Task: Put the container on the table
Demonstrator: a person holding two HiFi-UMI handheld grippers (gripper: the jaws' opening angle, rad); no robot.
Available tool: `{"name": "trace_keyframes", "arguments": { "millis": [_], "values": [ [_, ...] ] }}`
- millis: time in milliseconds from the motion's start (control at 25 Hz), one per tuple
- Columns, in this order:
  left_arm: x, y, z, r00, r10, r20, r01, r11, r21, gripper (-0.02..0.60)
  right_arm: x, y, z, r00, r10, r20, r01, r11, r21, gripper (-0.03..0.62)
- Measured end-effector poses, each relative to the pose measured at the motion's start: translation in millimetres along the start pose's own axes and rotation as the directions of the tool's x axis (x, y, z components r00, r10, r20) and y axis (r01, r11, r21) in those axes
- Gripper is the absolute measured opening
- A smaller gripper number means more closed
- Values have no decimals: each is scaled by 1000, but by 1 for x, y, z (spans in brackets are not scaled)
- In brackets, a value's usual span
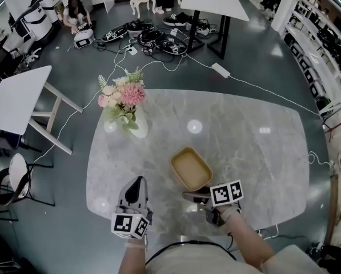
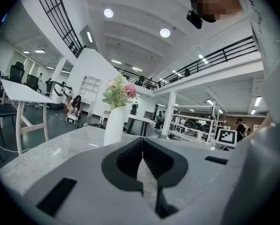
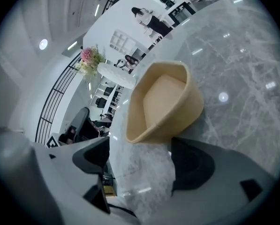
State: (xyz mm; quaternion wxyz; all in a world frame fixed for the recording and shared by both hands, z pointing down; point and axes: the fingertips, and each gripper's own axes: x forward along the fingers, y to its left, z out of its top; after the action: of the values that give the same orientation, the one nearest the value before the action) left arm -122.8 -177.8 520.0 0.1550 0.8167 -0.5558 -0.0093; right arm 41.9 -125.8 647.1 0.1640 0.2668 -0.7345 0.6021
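container (image 1: 191,168) sits on marble table (image 1: 250,147) over dark floor (image 1: 261,61); right hand-held gripper (image 3: 140,161) wide, left hand-held gripper (image 2: 142,165) closed.

A white ceramic vase (image 1: 139,125) with pink and cream flowers (image 1: 123,96) is standing upright. On the dark grey floor (image 1: 261,56) a heap of black cables (image 1: 153,39) is lying, and a person (image 1: 76,13) is sitting near it. A white square side table (image 1: 16,99) is standing at the left.
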Motion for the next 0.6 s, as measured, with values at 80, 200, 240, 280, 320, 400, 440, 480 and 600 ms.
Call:
{"name": "trace_keyframes", "arguments": {
  "millis": [80, 200, 240, 280, 320, 400, 440, 480, 600],
  "values": [
    [1, 0, -1, 1000, -1, 0, 1, 1000, 1, 5, 0, -1, -2, 1000, 0, -6, 0, 1000, 0, 417],
    [0, 0, -3, 1000, 1, 4, -1, 1000, 3, 5, 2, -3, -8, 1000, 1, -19, -1, 1000, -1, 417],
    [0, 0, -4, 1000, 2, 5, -2, 1000, 4, 5, 2, -4, -9, 1000, 2, -22, -2, 1000, -1, 419],
    [0, -1, -3, 1000, 2, 5, -2, 1000, 4, 5, 2, -4, -10, 1000, 3, -22, -3, 1000, 0, 418],
    [1, -1, -3, 1000, 2, 5, -2, 1000, 3, 5, 1, -3, -10, 1000, 3, -20, -3, 1000, 1, 417],
    [2, 0, -1, 1000, 1, 3, -1, 1000, 1, 5, 1, -2, -8, 1000, 4, -18, -4, 1000, 6, 417],
    [3, 1, -1, 1000, 0, 2, 0, 1000, 0, 5, 1, -1, -8, 1000, 5, -19, -5, 1000, 7, 417],
    [4, 1, -1, 1000, -1, 0, 1, 1000, 0, 5, 1, 0, -8, 1000, 5, -21, -5, 1000, 6, 417],
    [5, -1, -1, 1000, -6, -3, 6, 1000, -1, 5, -3, 1, -9, 1000, 10, -19, -9, 1000, 5, 416]
  ]
}}
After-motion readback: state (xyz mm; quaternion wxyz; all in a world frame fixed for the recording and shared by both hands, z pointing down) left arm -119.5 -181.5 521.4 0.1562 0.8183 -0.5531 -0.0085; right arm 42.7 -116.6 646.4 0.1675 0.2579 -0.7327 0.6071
